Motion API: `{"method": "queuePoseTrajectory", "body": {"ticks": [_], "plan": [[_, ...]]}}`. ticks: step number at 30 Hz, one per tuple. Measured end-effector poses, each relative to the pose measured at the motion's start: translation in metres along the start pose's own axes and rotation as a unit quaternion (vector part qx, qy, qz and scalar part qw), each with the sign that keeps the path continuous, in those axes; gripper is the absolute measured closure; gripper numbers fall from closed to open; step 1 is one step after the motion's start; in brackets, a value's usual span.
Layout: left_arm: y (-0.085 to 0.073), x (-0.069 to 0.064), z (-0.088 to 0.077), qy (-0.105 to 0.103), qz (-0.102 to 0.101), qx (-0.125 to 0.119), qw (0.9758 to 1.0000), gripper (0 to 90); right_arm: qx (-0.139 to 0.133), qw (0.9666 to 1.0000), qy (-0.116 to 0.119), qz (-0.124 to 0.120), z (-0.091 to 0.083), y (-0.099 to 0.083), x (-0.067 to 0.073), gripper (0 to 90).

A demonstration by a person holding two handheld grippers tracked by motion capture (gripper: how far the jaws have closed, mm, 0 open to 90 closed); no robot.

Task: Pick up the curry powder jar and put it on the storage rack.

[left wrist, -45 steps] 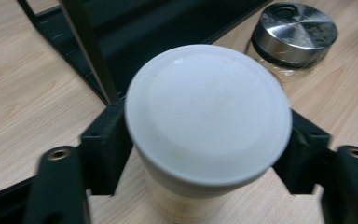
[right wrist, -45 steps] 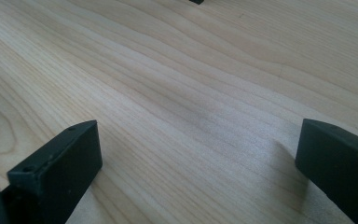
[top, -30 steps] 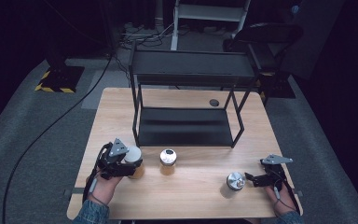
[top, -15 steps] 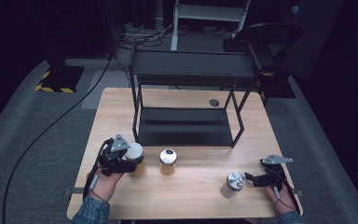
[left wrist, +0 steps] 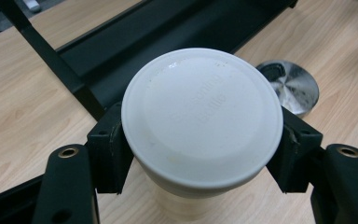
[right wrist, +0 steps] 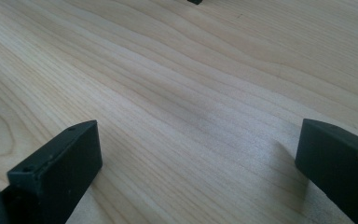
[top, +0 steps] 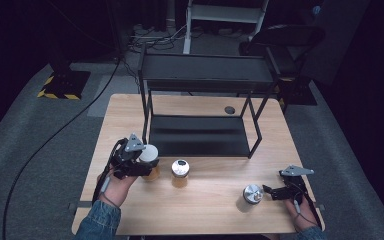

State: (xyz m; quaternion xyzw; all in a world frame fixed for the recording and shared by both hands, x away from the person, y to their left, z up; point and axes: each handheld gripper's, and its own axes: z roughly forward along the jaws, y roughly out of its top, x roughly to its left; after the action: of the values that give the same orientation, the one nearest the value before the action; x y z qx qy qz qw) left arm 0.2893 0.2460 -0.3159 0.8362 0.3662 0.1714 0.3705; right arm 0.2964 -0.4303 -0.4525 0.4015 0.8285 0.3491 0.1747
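Figure: My left gripper (top: 139, 161) is clamping the white-lidded jar (left wrist: 201, 122) just under its lid, one pad on each side, and is holding it near the front left leg of the black shelf rack (top: 200, 80), which is standing on the wooden table (top: 200, 220). In the high view the jar (top: 149, 160) is sitting at the left of the table, in front of the rack's lower shelf (top: 195, 136); whether its base is clear of the wood I cannot tell. My right gripper (top: 272, 192) is resting low over the table at the right with its jaws standing wide apart and nothing between them, just beside the metal-lidded jar (top: 253, 194).

Hazards, as I am judging them: the pads are gripping a smooth, rounded wall directly below an overhanging lid, so the jar could be tilting or sliding down if I am swinging it quickly. The rack's leg and the lip of the lower shelf are lying close ahead, and a low path would be knocking the jar's base against them. A second jar (top: 179, 172) with a dark-centred lid is standing just to the right of mine; a sideways drift would be tipping it. The cable (top: 55, 135) trailing from my left gripper could be dragging at the hand.
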Motion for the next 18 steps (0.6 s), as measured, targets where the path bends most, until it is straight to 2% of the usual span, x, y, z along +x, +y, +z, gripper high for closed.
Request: {"method": "queuePoseTrajectory", "body": {"ticks": [18], "plan": [[0.047, 0.001, 0.008, -0.001, 0.015, -0.009, 0.9998, 33.7, 0.000, 1.0000, 0.000, 0.000, 0.000, 0.000, 0.000, 0.1]]}}
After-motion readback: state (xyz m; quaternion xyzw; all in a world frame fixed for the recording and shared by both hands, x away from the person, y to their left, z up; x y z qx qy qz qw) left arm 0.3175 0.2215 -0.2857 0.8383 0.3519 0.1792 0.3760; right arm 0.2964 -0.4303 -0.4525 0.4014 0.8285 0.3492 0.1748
